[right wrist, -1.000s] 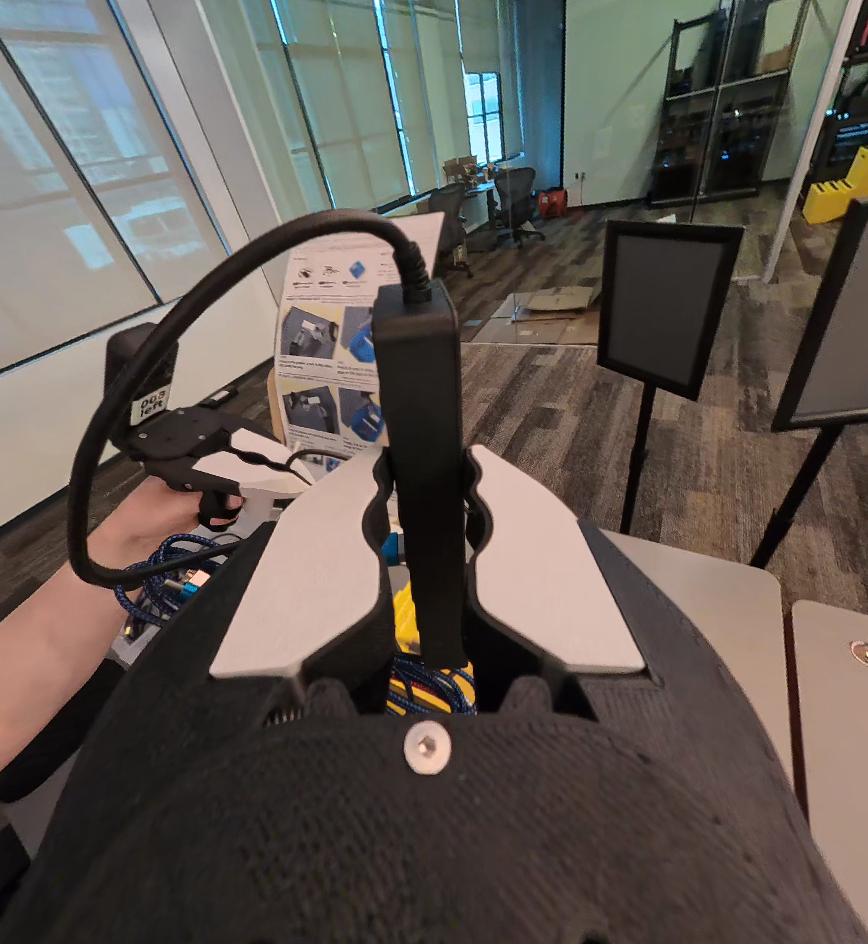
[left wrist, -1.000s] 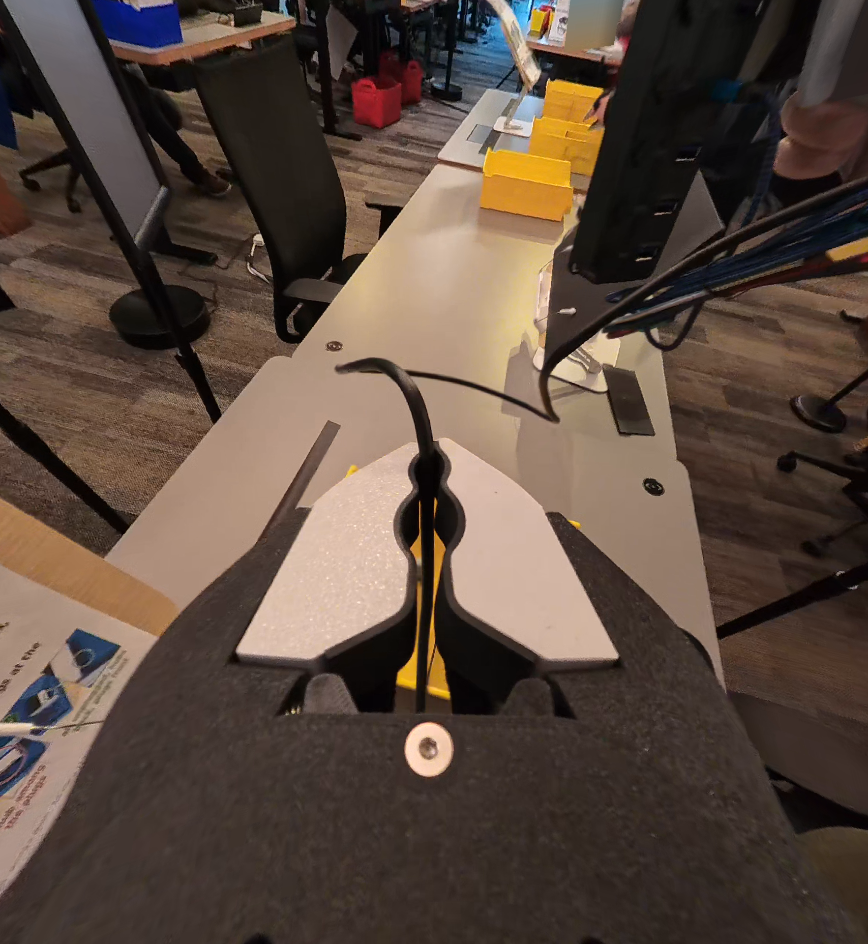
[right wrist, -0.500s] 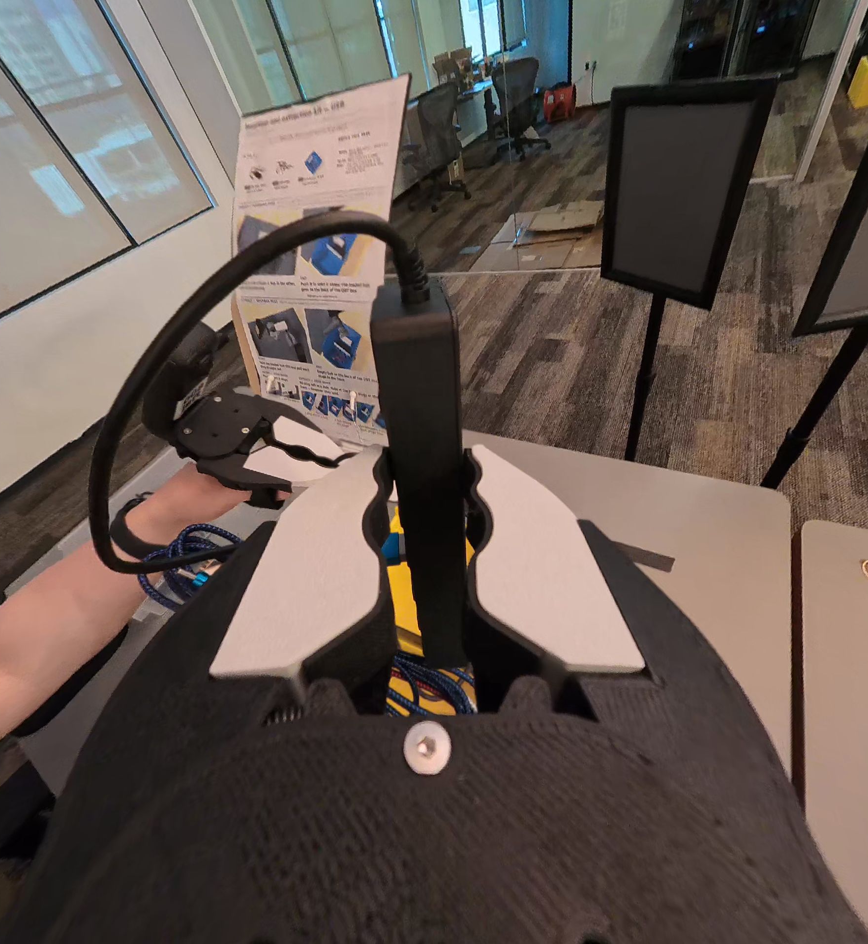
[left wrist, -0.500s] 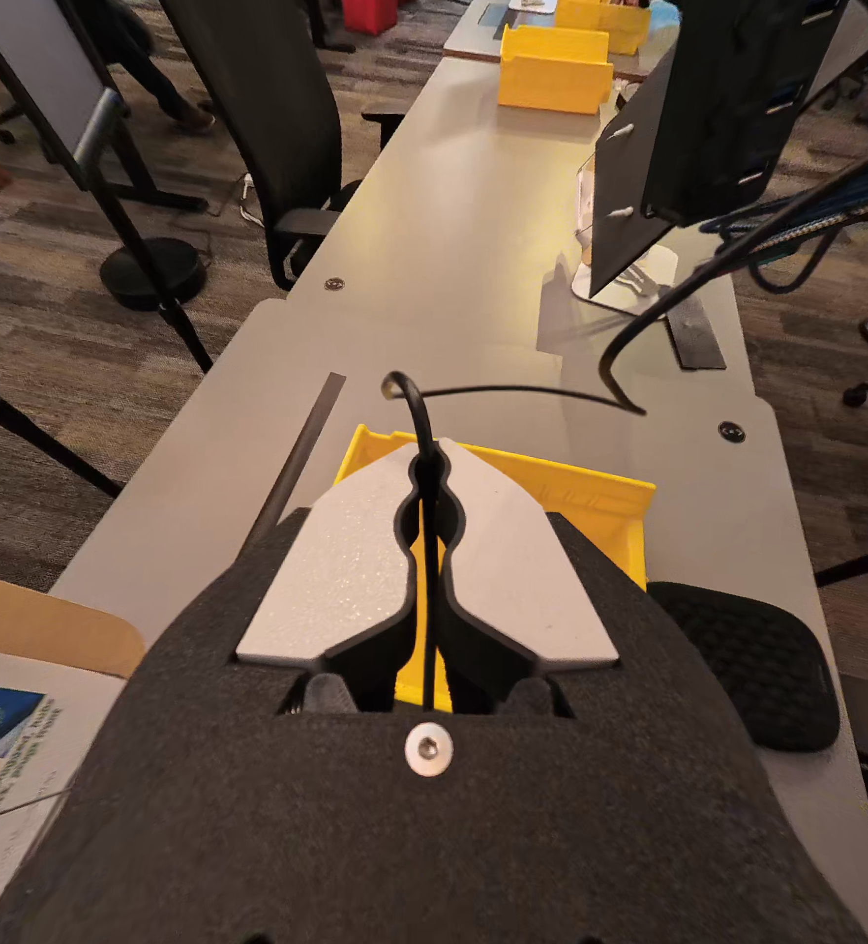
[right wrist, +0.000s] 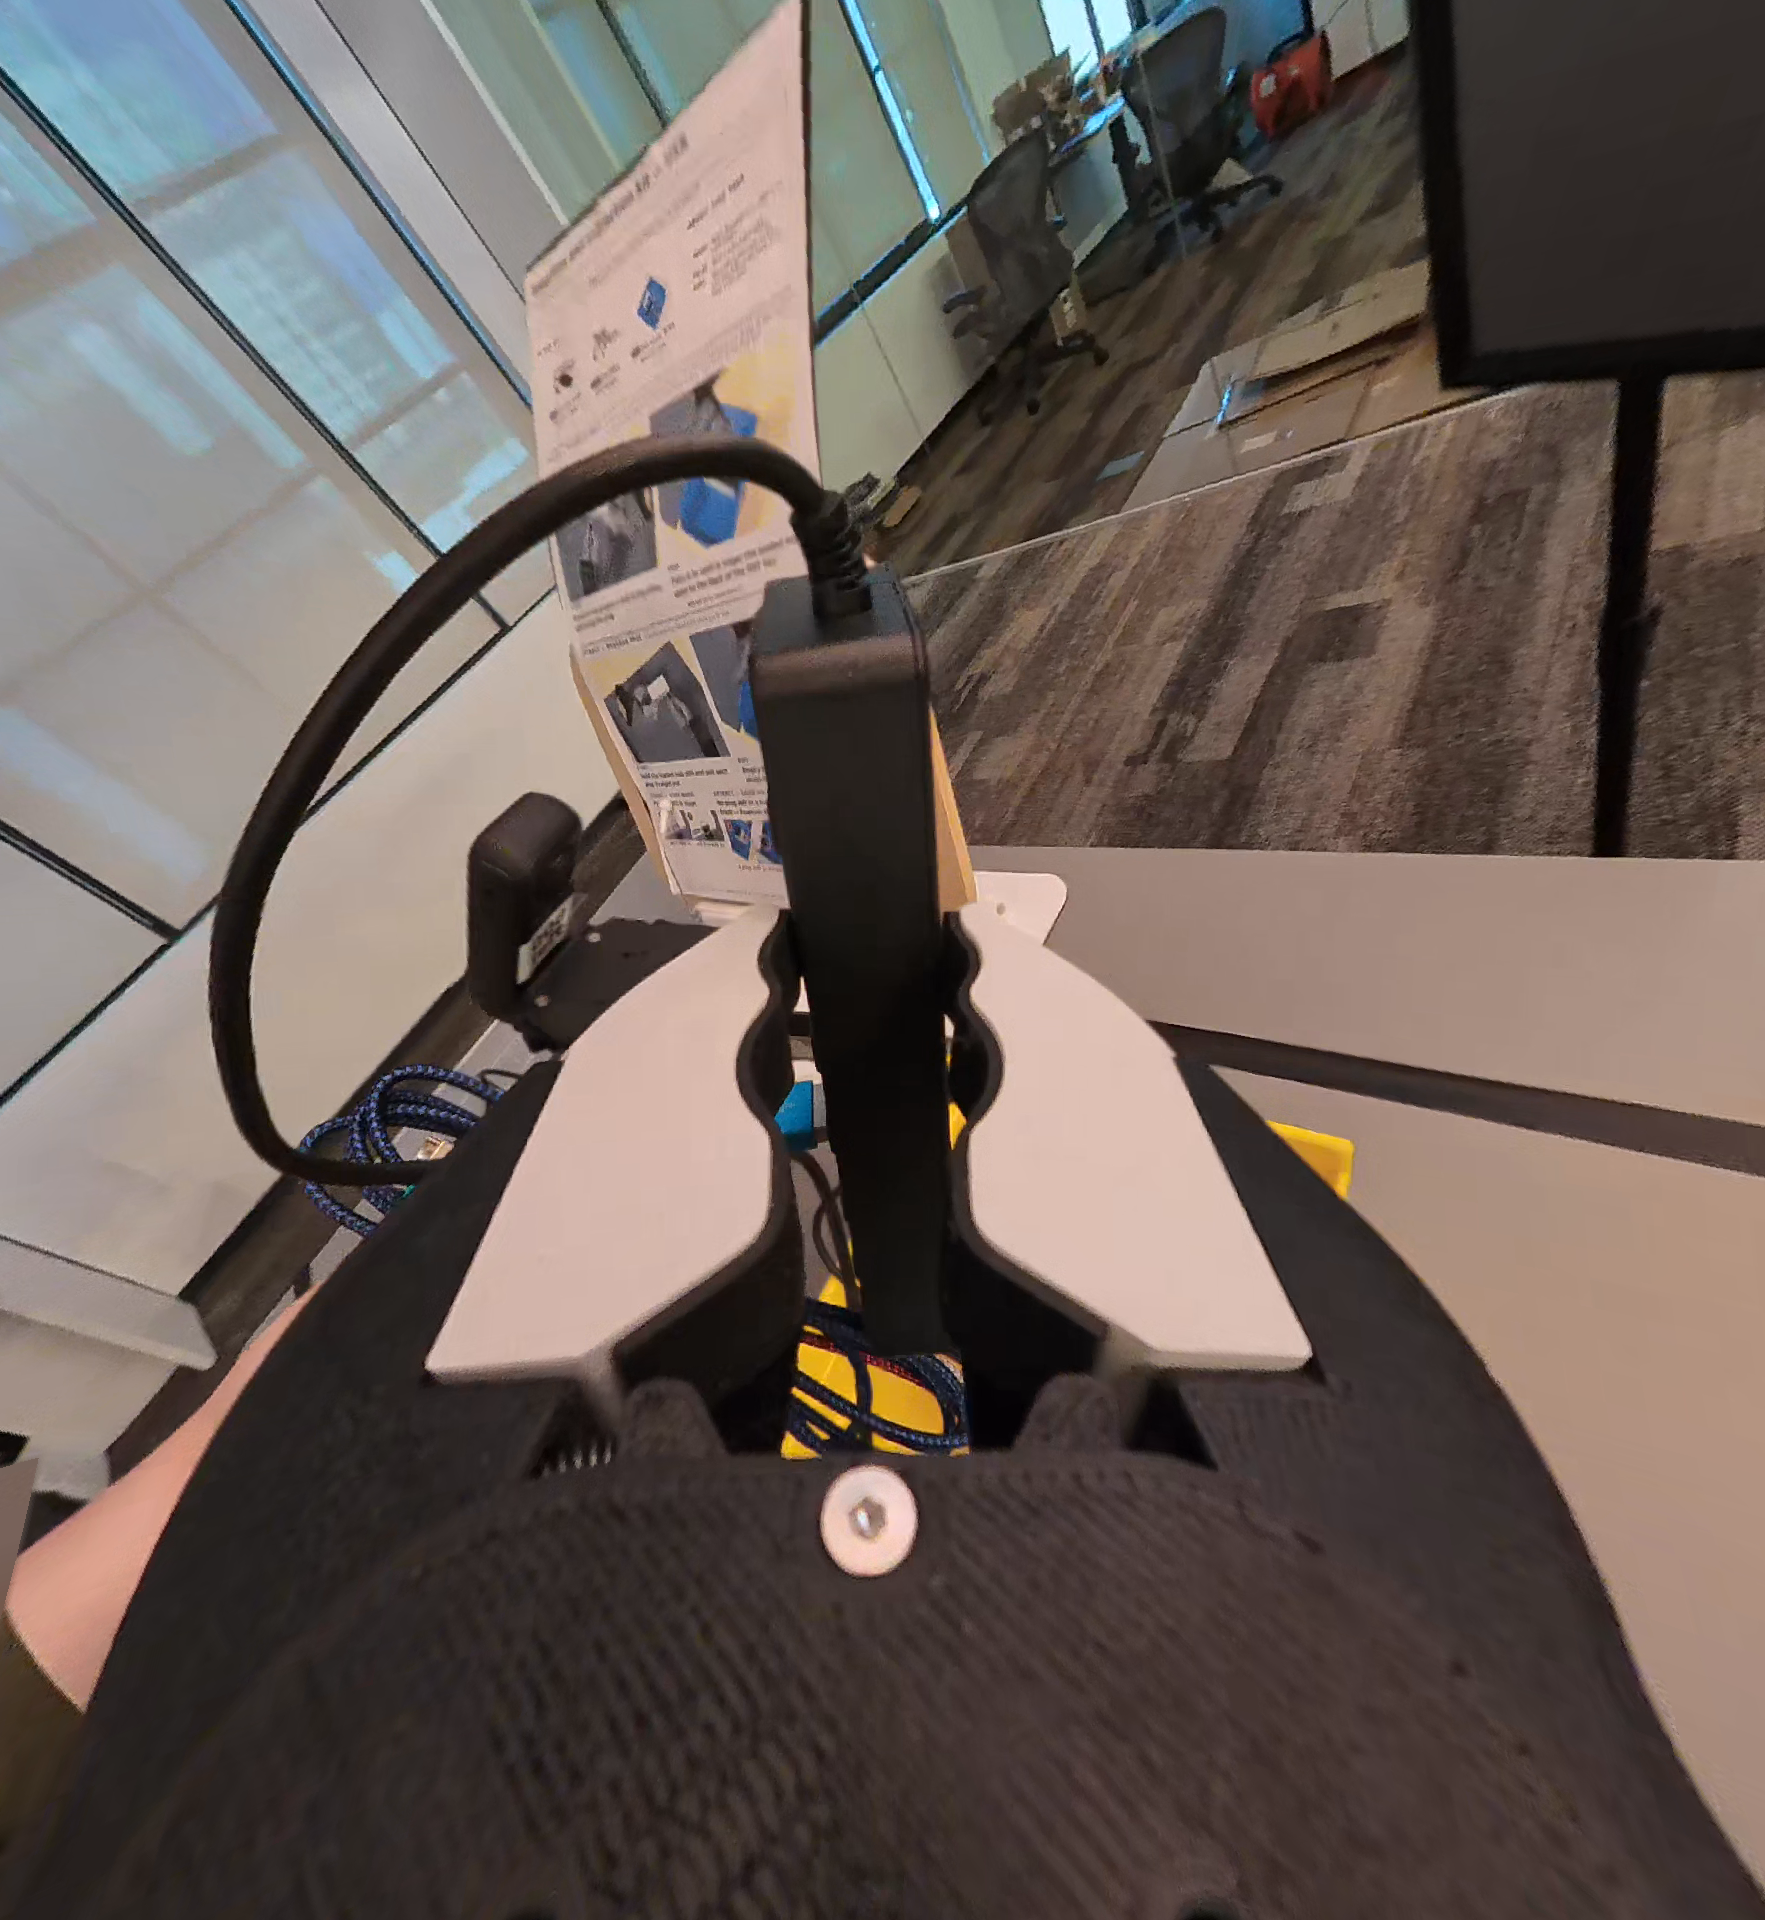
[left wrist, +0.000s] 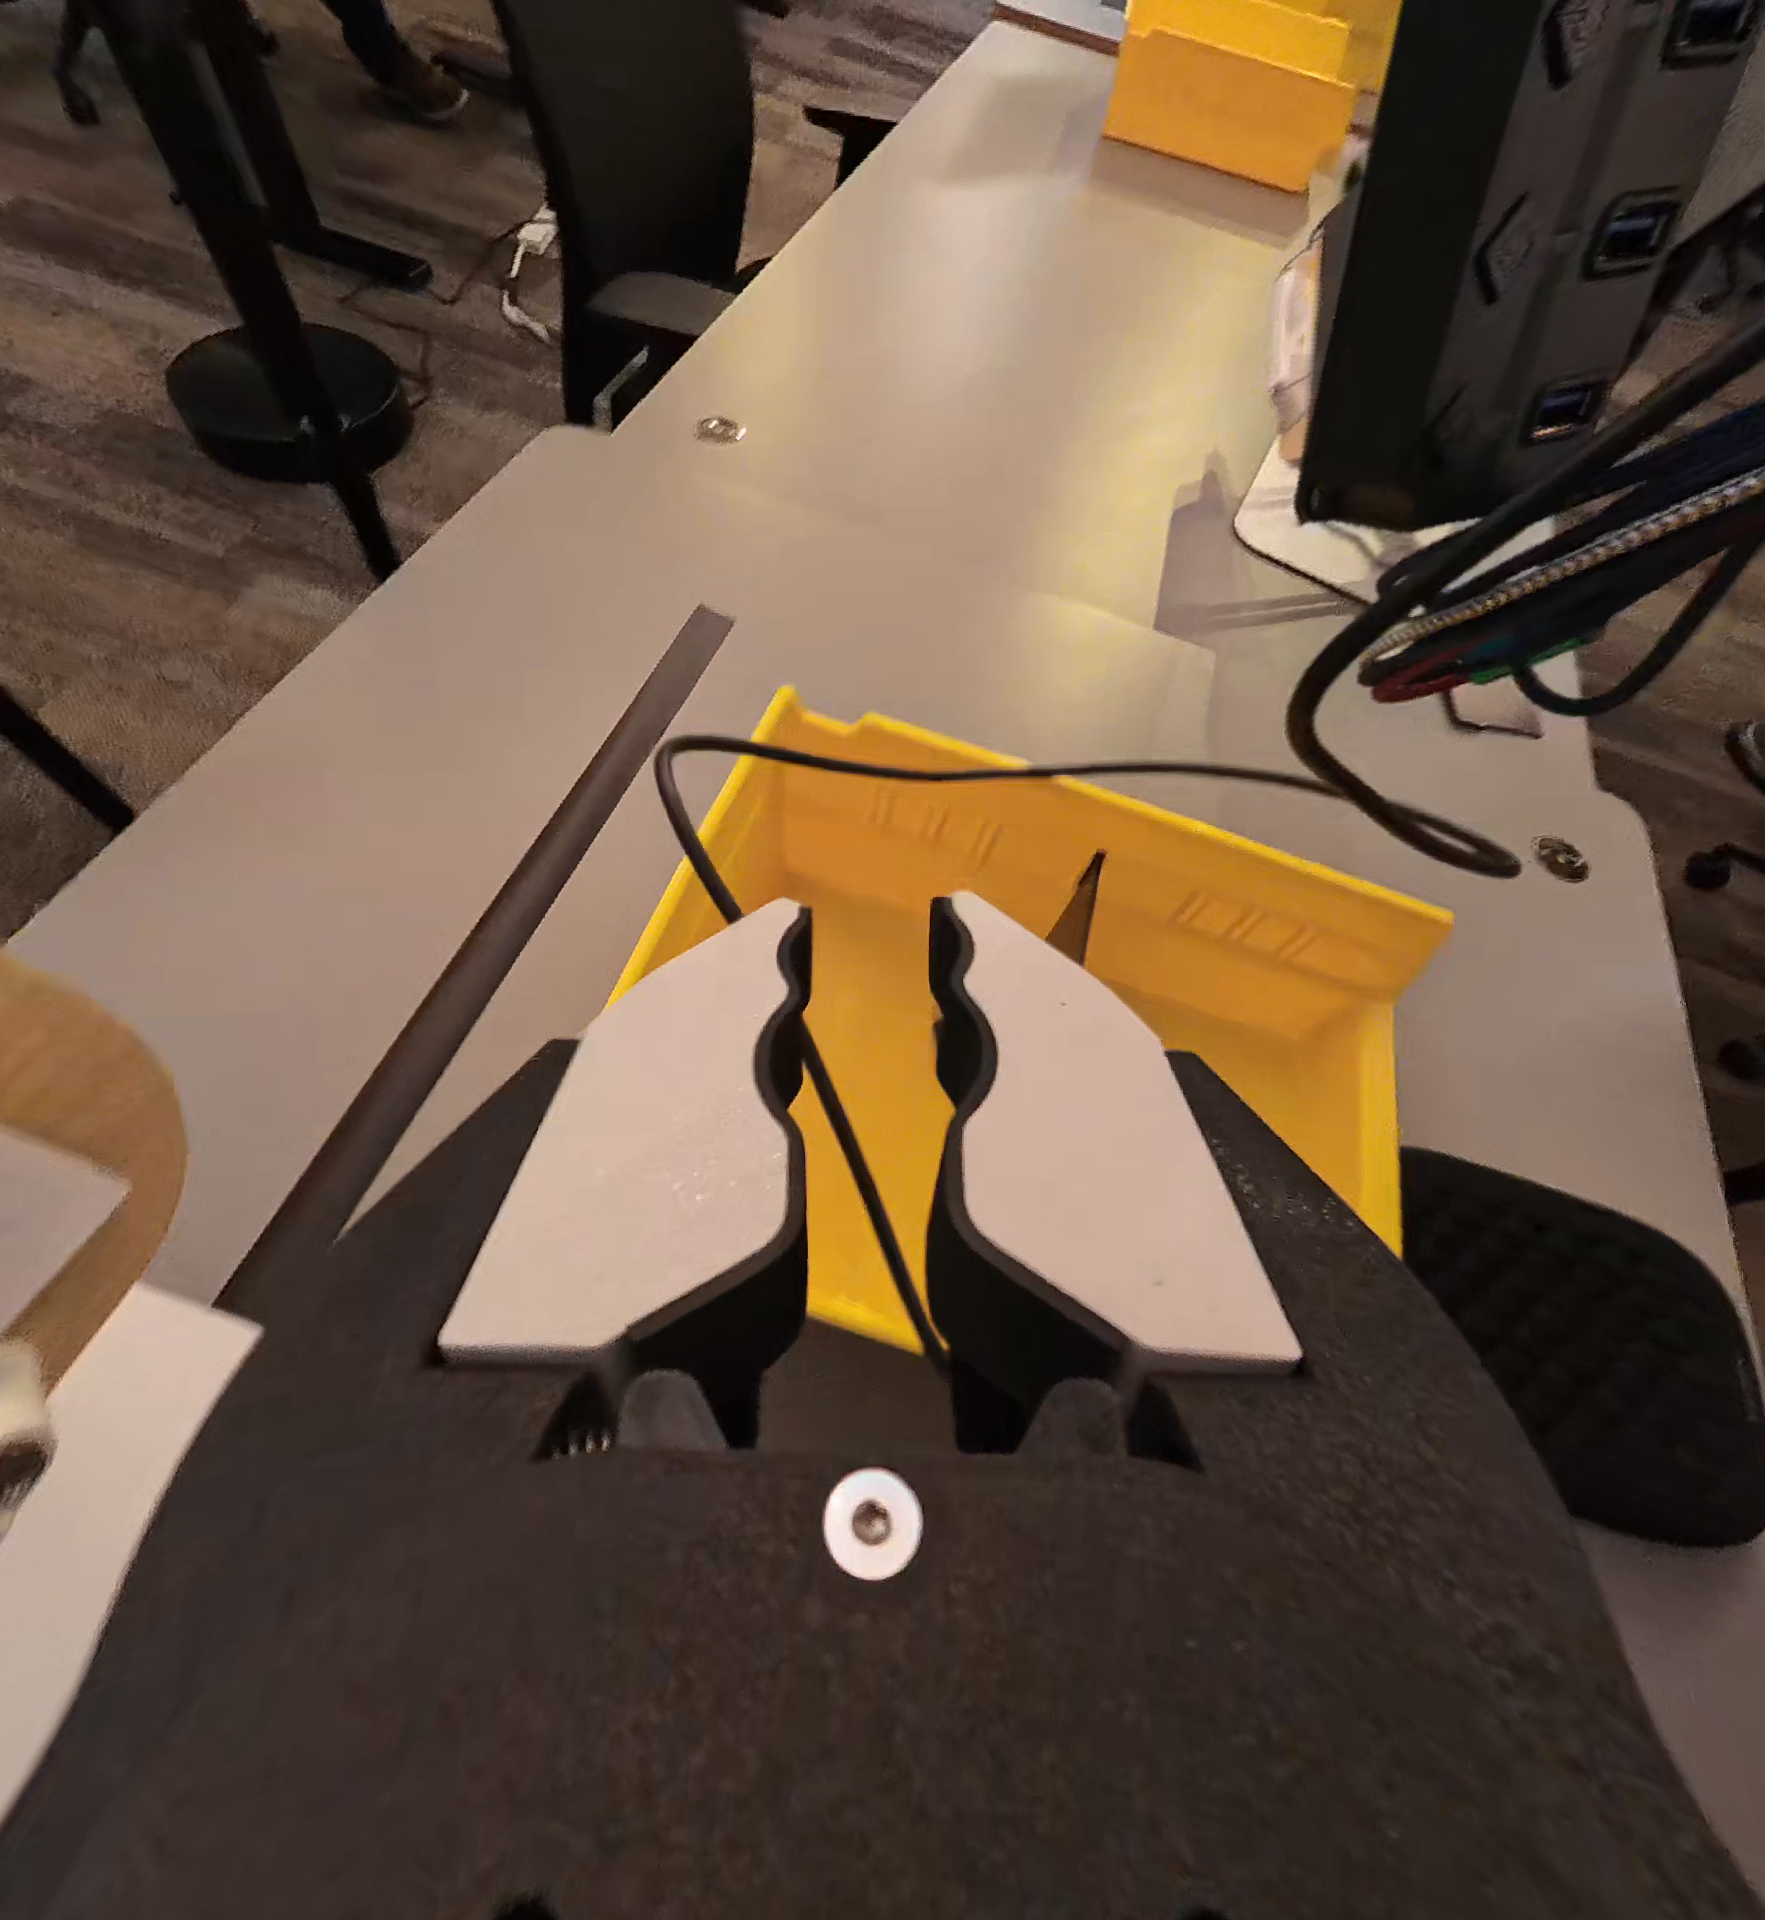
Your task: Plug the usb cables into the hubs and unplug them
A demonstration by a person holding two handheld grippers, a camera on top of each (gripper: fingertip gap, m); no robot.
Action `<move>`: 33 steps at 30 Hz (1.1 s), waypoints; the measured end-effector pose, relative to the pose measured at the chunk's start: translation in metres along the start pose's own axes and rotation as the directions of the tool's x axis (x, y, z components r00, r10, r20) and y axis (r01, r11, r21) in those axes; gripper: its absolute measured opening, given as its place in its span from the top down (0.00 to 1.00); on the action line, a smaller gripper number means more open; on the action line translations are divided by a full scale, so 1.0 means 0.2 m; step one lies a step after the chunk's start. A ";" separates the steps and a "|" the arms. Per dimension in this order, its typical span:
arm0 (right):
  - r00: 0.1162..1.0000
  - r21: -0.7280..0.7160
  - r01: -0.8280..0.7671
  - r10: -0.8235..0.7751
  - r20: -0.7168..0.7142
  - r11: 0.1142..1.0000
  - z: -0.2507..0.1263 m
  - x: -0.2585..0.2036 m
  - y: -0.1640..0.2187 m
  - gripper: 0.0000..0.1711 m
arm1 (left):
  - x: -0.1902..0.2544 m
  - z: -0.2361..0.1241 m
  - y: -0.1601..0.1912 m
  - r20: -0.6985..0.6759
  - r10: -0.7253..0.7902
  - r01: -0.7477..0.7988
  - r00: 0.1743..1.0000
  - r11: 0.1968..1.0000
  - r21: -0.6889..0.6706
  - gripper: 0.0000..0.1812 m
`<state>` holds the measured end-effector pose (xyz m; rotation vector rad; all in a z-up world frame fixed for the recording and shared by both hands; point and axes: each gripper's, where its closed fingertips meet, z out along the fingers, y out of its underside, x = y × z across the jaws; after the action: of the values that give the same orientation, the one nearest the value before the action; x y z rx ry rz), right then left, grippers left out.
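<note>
My left gripper is open above a yellow bin. A thin black cable runs loosely between its jaws and loops over the bin's rim. My right gripper is shut on a black USB hub, held upright. A thick black cable arcs from the hub's top to the left. The hub also shows in the left wrist view, with blue ports and a bundle of coloured cables hanging from it. Blue braided cables lie in the bin below the right gripper.
The grey table carries a black strip, a black mesh pad and more yellow bins at the far end. An instruction sheet stands at the table's corner. A black chair and sign stands stand on the floor beside it. My hands' fingertips stand some 20 cm from each other.
My left gripper has opened and let go of the thin black cable, and has tilted down over the yellow bin. My right gripper still holds the hub, now lower and tilted.
</note>
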<state>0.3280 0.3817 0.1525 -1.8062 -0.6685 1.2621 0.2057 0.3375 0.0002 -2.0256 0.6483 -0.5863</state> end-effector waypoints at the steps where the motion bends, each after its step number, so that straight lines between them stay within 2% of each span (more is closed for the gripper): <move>1: 1.000 -0.012 -0.010 0.010 0.005 1.000 0.04 0.02 0.03 0.84 | -0.02 -0.03 0.04 0.013 -0.004 0.004 1.000 1.000 -0.006 0.88; 4: 1.000 -0.029 -0.018 0.018 0.014 0.999 0.18 0.06 0.09 0.84 | -0.06 -0.14 0.13 0.067 0.009 -0.011 0.998 1.000 0.025 0.87; 9: 0.998 -0.036 0.032 -0.030 0.061 0.999 0.40 0.11 0.21 0.84 | -0.01 -0.31 0.23 0.090 -0.010 -0.002 0.996 0.991 0.135 0.75; 11: 0.992 -0.039 0.082 -0.077 0.104 0.996 0.47 0.12 0.28 0.84 | 0.03 -0.36 0.28 0.087 -0.031 0.017 0.996 0.989 0.150 0.71; 16: 0.954 -0.093 0.276 -0.261 0.146 0.957 0.57 0.20 0.50 0.84 | 0.14 -0.50 0.37 0.030 -0.075 0.066 0.997 0.973 0.221 0.72; 19: 0.920 -0.243 0.391 -0.371 0.123 0.888 0.61 0.31 0.68 0.84 | 0.20 -0.57 0.42 0.006 -0.086 0.082 0.996 0.967 0.241 0.74; 22: 0.829 -0.416 0.549 -0.537 0.156 0.725 0.63 0.40 0.89 0.84 | 0.24 -0.64 0.45 0.031 -0.054 0.045 0.998 0.970 0.238 0.74; 24: 0.796 -0.481 0.590 -0.568 0.210 0.649 0.65 0.40 1.00 0.84 | 0.26 -0.69 0.45 0.048 -0.039 0.026 0.998 0.966 0.257 0.75; 27: 0.794 -0.505 0.591 -0.564 0.226 0.629 0.71 0.38 1.05 0.84 | 0.30 -0.77 0.41 0.044 -0.020 0.006 0.999 0.958 0.288 0.76; 29: 0.789 -0.568 0.583 -0.571 0.226 0.581 0.73 0.41 1.10 0.84 | 0.32 -0.81 0.39 0.047 -0.004 -0.010 0.999 0.954 0.298 0.76; 33: 0.781 -0.614 0.573 -0.588 0.209 0.543 0.77 0.42 1.10 0.84 | 0.36 -0.87 0.37 0.055 0.020 -0.035 0.998 0.953 0.301 0.76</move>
<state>0.2088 0.3809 -0.1026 -1.8451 -1.7120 0.5515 0.1342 0.1500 0.0312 -1.7371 0.5205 -0.5772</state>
